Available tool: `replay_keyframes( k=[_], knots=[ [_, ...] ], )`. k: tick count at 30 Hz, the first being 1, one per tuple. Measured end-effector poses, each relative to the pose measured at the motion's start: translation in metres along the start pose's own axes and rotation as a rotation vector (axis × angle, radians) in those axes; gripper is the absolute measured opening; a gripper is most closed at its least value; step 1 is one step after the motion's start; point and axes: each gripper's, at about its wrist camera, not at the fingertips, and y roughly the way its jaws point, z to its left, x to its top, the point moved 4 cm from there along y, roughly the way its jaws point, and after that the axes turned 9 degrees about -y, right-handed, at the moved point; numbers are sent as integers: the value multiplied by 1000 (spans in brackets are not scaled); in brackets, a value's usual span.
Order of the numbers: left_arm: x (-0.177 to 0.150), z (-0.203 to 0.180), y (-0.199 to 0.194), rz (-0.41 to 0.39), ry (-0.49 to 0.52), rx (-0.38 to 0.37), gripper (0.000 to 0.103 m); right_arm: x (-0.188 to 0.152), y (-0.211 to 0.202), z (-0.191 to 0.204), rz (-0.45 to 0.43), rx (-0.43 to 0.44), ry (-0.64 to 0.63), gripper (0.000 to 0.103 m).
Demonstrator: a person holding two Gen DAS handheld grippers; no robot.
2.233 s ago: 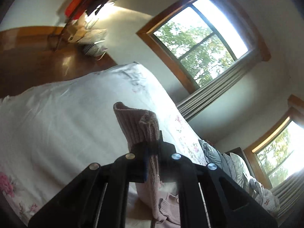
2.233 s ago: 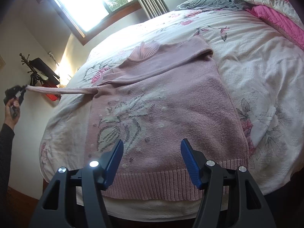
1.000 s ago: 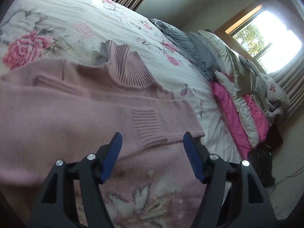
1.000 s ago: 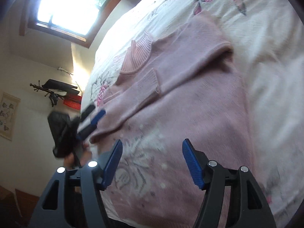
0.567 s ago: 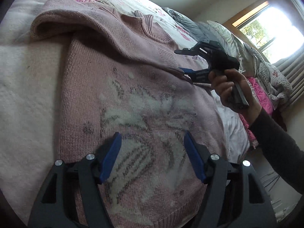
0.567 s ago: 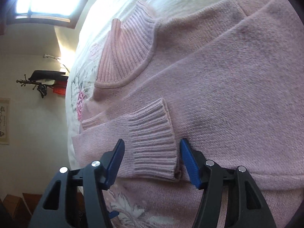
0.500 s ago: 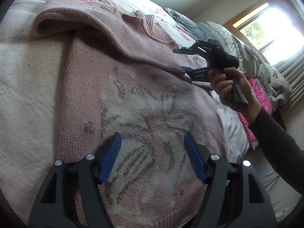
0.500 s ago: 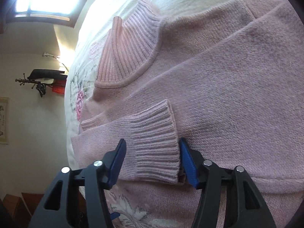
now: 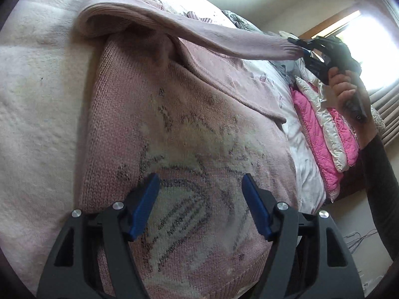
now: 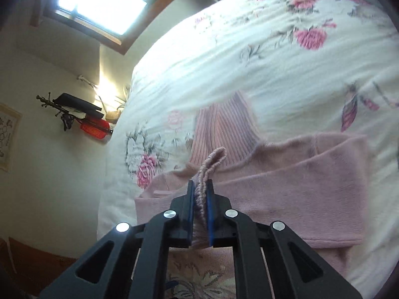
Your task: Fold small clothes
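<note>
Now sleeve cuff [image 10: 203, 172] between right jaws.

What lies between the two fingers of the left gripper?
In the left wrist view, the open left gripper has only the pink sweater's flower-patterned front showing between its fingers; nothing is gripped.

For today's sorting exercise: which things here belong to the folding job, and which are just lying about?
Job:
pink sweater
sleeve cuff pinched by right gripper
left gripper, open above it

Lying about:
pink quilt
floral bedspread
red item
</note>
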Motion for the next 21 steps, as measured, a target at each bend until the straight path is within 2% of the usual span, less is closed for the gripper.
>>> replay_keyframes(
  k=[4, 9, 12, 14, 16, 18, 21],
  knots=[
    [0, 1, 0, 2, -5, -6, 68, 9, -40, -20, -72, -30, 36, 8],
    [1, 1, 3, 6, -2, 6, 68, -5, -61, -70, -96, -74, 117, 4],
    [1, -1, 5, 6, -4, 14, 68, -19, -59, -103, -73, -104, 163, 4],
    [0, -3, 6, 7, -1, 19, 68, -29, -50, -121, -39, -92, 189, 6],
    [0, -5, 8, 7, -4, 21, 69, -41, -36, -131, 5, -72, 210, 11],
    [1, -5, 9, 5, -9, 18, 69, -51, -20, -136, 49, -91, 199, 14],
    [1, -5, 10, 5, -10, 18, 70, -57, 5, -142, 94, -125, 183, 24]
  ],
)
